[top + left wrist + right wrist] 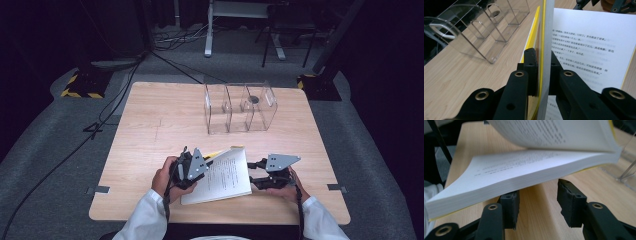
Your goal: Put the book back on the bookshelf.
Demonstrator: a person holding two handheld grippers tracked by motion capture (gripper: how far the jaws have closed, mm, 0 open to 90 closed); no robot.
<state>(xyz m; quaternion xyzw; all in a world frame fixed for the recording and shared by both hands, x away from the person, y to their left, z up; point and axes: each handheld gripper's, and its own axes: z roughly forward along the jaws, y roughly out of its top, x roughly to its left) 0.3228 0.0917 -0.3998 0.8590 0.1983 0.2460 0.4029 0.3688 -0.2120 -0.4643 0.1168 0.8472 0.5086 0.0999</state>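
Clearly open yellow-covered book (225, 175), printed pages

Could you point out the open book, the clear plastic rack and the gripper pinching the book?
book (225, 175), high view, on its open printed page.
clear rack (240, 107), high view, on a middle divider.
left gripper (541, 67), left gripper view, between its tips, shut on the book.

High view looks down the table (150, 125); both gripper views sit close, sharing the book (222, 177).
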